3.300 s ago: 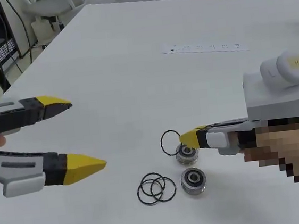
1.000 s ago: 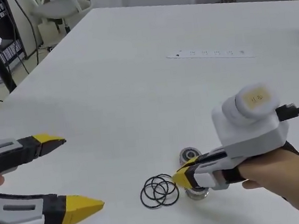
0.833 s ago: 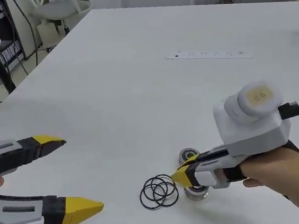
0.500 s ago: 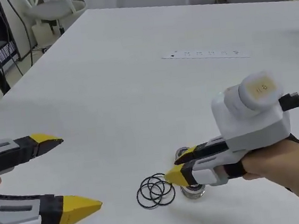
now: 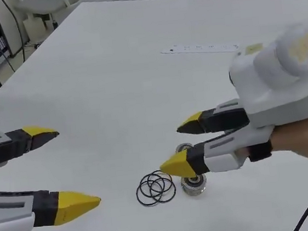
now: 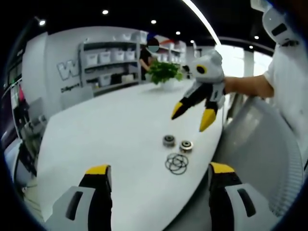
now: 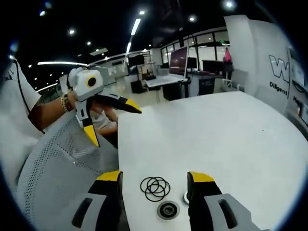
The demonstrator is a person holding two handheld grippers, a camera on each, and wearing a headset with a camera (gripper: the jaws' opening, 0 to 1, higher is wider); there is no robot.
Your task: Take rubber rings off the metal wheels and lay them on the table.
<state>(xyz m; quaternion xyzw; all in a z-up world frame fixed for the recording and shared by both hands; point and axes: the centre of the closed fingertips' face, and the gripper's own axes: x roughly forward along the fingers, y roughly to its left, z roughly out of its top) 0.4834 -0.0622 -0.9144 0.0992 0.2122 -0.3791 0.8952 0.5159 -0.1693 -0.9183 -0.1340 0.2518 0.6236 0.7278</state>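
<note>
2 wheels (image 6: 169, 140) (image 6: 186, 146), 4 rings (image 5: 155, 188), 2 tools (image 5: 78, 166) (image 5: 170, 150)

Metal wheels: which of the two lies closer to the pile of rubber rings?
The front wheel, by the table's near edge, lies right beside the rings; the back wheel sits farther from them.

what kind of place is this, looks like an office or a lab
Probably an open-plan office or lab space: a long white table, wall shelves holding white bins, and desks with monitors behind.
</note>
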